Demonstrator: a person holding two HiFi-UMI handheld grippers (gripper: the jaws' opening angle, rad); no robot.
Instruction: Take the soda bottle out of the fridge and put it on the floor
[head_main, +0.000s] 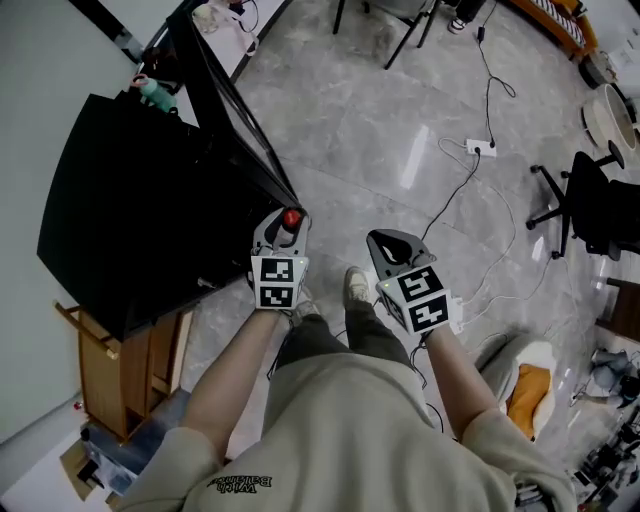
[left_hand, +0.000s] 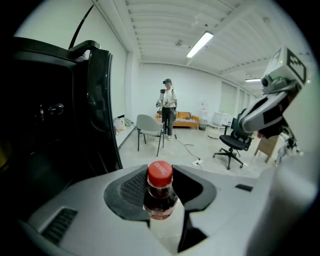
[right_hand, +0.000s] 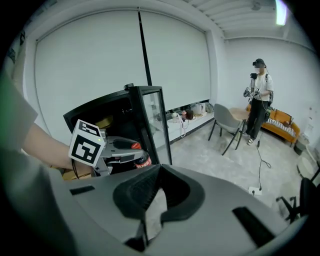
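The soda bottle (head_main: 291, 218), dark with a red cap, hangs upright in front of the black fridge (head_main: 130, 210), outside its open glass door (head_main: 235, 115). My left gripper (head_main: 283, 232) is shut on the bottle's neck just under the cap. In the left gripper view the bottle (left_hand: 160, 192) sits between the ribbed pads (left_hand: 131, 187). My right gripper (head_main: 393, 245) hovers to the right of it, shut with nothing in it. The right gripper view shows its own jaws (right_hand: 158, 172) closed, and beyond them the left gripper (right_hand: 120, 156) with the bottle (right_hand: 142, 161) beside the fridge (right_hand: 107, 120).
The fridge stands on a wooden cabinet (head_main: 118, 370). A green bottle (head_main: 155, 93) lies on top of the fridge. A power strip (head_main: 480, 148) with cables lies on the grey floor, near a black office chair (head_main: 590, 205). Another person (left_hand: 168, 107) stands beyond a grey chair (left_hand: 148, 127).
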